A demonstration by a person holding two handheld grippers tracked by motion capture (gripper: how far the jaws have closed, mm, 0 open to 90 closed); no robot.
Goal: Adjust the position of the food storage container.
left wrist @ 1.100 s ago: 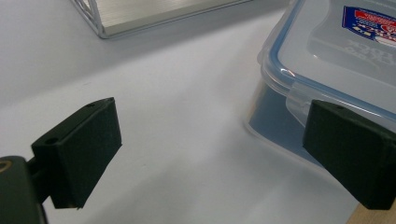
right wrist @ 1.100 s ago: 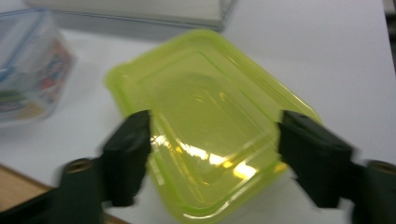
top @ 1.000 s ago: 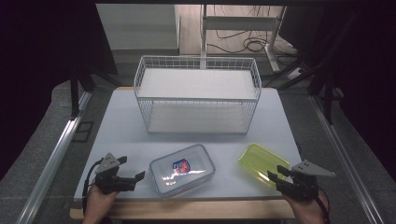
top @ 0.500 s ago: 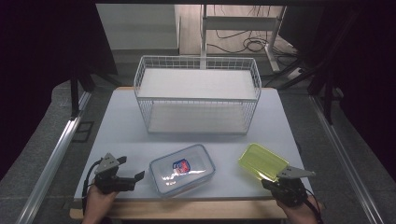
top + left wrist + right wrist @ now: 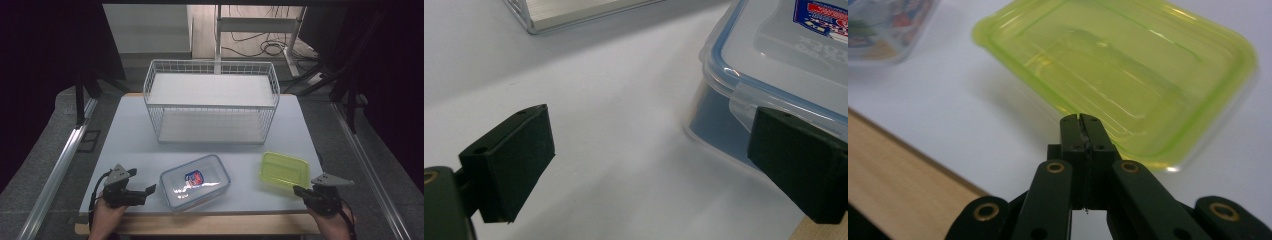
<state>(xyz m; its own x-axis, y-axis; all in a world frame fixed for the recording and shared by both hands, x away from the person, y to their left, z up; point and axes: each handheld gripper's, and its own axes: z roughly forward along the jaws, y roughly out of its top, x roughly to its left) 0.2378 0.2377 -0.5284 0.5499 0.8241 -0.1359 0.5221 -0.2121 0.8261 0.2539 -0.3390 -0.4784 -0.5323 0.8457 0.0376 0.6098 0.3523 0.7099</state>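
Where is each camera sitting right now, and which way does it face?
High view: fixed above the near edge, looking forward and down on the table; both hands and tools enter from the bottom, left tool, right tool.
Left gripper view: rides the left tool, looking between its open jaws at the clear lidded container.
Right gripper view: rides the right tool, jaws shut together, facing the green container.
Shared: the clear lidded container and the white wire basket appear in the high and left gripper views.

overhead light fell brightly on the white table [image 5: 125,145] while the surroundings stayed near black. glare glinted on the clear container [image 5: 195,181] lid. in the right gripper view the green container [image 5: 1128,65] was soft, its far edge blurred; shadows were faint.
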